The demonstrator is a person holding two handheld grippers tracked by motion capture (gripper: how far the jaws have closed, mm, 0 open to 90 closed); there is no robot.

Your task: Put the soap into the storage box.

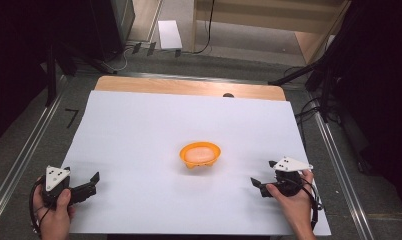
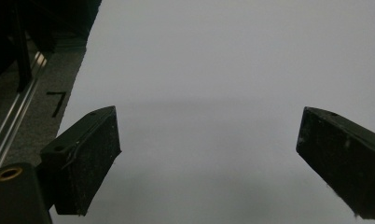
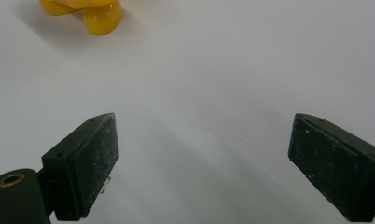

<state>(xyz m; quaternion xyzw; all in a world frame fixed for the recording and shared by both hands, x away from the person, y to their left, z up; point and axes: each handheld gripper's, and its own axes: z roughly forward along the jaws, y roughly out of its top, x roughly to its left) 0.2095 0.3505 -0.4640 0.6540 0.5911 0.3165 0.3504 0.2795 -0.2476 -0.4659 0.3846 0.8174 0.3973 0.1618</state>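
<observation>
A small orange bowl [image 1: 200, 155] holding something pale sits near the middle of the white sheet [image 1: 139, 125]. My left gripper [image 1: 81, 174] rests at the near left corner, held in a hand, well apart from the bowl. In the left gripper view its jaws [image 2: 209, 116] stand wide open over bare sheet. At the near right, another hand holds my right gripper [image 1: 263, 172], pointed toward the bowl. The right gripper view shows that gripper [image 3: 202, 116] open and holding nothing, with the bowl's orange edge [image 3: 99, 16] at the top left.
The sheet covers a wooden table whose back edge [image 1: 189, 86] shows. A small dark object [image 1: 228, 95] lies at that edge. Metal rails [image 1: 19, 160] run along both sides. A black "7" mark [image 2: 57, 101] sits on the grey floor left of the sheet.
</observation>
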